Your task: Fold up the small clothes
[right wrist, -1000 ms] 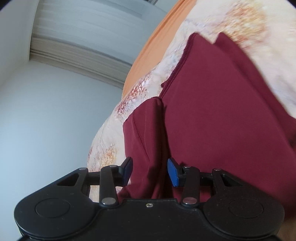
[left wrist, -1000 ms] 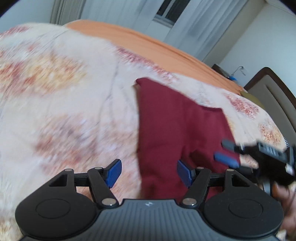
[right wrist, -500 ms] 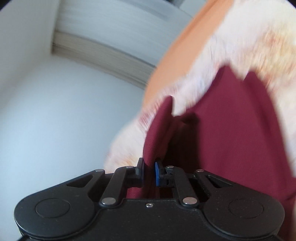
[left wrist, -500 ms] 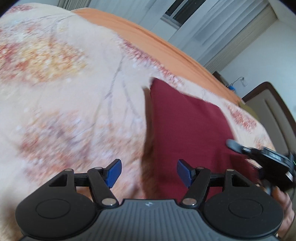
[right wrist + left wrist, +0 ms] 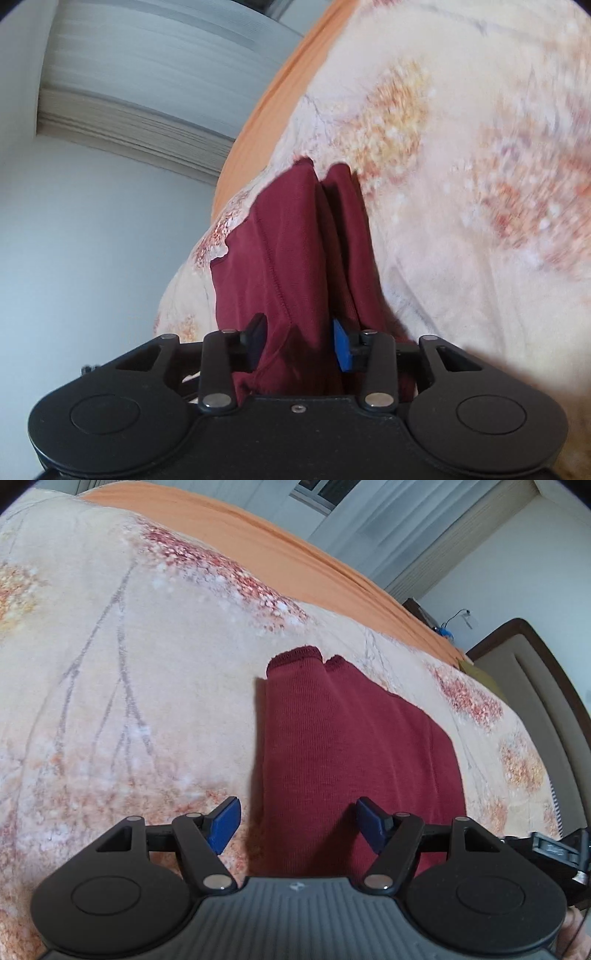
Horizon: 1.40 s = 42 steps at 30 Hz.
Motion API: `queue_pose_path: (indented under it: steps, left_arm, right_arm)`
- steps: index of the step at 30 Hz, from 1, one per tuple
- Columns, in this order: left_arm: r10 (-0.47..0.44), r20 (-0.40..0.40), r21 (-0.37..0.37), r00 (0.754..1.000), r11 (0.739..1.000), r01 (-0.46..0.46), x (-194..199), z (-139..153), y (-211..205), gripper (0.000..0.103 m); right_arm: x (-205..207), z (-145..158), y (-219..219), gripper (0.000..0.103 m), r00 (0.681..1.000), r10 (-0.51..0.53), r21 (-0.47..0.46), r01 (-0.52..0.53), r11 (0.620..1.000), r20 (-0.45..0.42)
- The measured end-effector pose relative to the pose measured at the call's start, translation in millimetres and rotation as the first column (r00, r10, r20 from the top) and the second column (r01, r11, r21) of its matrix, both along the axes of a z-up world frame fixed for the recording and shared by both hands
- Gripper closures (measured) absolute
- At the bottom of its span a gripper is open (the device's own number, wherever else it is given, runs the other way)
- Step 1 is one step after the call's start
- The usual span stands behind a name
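On the floral bedspread (image 5: 129,664), folded maroon garment (image 5: 351,738) between loosened right tongs (image 5: 299,341); left tongs (image 5: 297,825) released

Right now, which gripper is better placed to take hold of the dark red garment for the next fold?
Probably the right gripper: the dark red garment already bunches between its jaws, which have just been opening. The left gripper stands wide open, straddling only the garment's edge.

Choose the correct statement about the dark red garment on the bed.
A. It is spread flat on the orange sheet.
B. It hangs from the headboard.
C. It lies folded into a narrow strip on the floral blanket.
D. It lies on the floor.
C: the dark red garment lies as a long narrow strip on the floral blanket, away from the orange sheet.
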<state>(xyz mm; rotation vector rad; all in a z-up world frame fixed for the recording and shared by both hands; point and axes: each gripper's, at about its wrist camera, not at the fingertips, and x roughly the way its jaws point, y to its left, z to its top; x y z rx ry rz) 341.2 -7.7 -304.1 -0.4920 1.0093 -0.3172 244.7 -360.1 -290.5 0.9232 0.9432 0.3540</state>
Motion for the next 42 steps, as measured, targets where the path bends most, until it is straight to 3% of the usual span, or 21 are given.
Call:
queue_pose_path:
  steps: [3, 7, 9, 10, 11, 14, 16, 19, 22, 25, 29, 33, 38, 40, 42]
  left_arm:
    - [0.002, 0.001, 0.005, 1.0, 1.0, -0.002, 1, -2, -3, 0.03]
    - [0.012, -0.003, 0.0, 1.0, 1.0, -0.012, -1, -3, -2, 0.03]
    - [0.014, -0.007, 0.003, 1.0, 1.0, -0.014, -2, -4, -2, 0.03]
    - [0.015, -0.009, 0.006, 1.0, 1.0, -0.015, -1, -4, -3, 0.03]
    - [0.015, -0.012, 0.009, 1.0, 1.0, -0.015, -1, -4, -3, 0.029]
    - [0.011, -0.014, 0.019, 1.0, 1.0, -0.011, 0, -2, -5, 0.029]
    - [0.004, -0.013, 0.02, 1.0, 1.0, -0.004, 1, -1, -6, 0.029]
    - [0.003, -0.018, 0.017, 1.0, 1.0, -0.002, 2, -5, -10, 0.026]
    - [-0.001, -0.029, 0.02, 1.0, 1.0, 0.001, 1, -11, -15, 0.026]
    - [-0.005, -0.029, 0.021, 1.0, 1.0, 0.006, 0, -12, -20, 0.026]
    - [-0.022, -0.024, 0.026, 0.999, 0.999, 0.022, -1, -11, -23, 0.026]
    - [-0.034, -0.018, 0.041, 0.999, 0.999, 0.035, -2, -9, -26, 0.026]
    - [-0.029, -0.019, 0.039, 0.999, 0.999, 0.03, -6, -7, -25, 0.026]
    - [-0.033, -0.017, 0.038, 0.999, 0.999, 0.033, -7, -7, -26, 0.026]
    - [-0.028, -0.019, 0.03, 0.999, 0.999, 0.029, -7, -9, -26, 0.026]
  right_arm:
    - [-18, 27, -2, 0.06, 0.997, 0.011, -0.069, -0.006, 0.998, 0.071]
    - [-45, 47, 21, 0.064, 0.982, 0.151, -0.138, -0.135, 0.981, 0.113]
    - [-50, 45, 33, 0.076, 0.972, 0.209, -0.19, -0.186, 0.964, 0.105]
    - [-49, 41, 37, 0.1, 0.971, 0.22, -0.209, -0.197, 0.958, 0.097]
    - [-49, 38, 36, 0.1, 0.972, 0.216, -0.204, -0.193, 0.96, 0.096]
    - [-60, 33, 7, 0.1, 0.987, 0.059, 0.011, -0.062, 0.998, 0.15]
    - [-68, 25, -12, 0.1, 0.994, -0.019, 0.066, 0.012, 0.998, 0.105]
    - [-71, 2, -10, 0.1, 0.999, 0.041, -0.052, -0.042, 0.998, -0.023]
    - [-72, -12, -7, 0.098, 0.997, 0.049, -0.079, -0.055, 0.995, -0.067]
    - [-71, -13, -8, 0.081, 0.995, 0.039, -0.055, -0.044, 0.998, -0.097]
    - [-65, 17, -18, 0.076, 1.0, -0.026, -0.07, 0.027, 0.997, 0.018]
    - [-13, 32, -16, 0.071, 0.993, -0.048, -0.164, 0.066, 0.984, 0.11]
    - [63, 21, -16, 0.065, 0.994, -0.049, -0.192, 0.067, 0.979, 0.097]
    - [82, 15, -13, 0.065, 0.997, -0.036, -0.205, 0.05, 0.978, 0.071]
    - [91, 10, -8, 0.08, 0.998, -0.006, -0.196, 0.019, 0.98, 0.063]
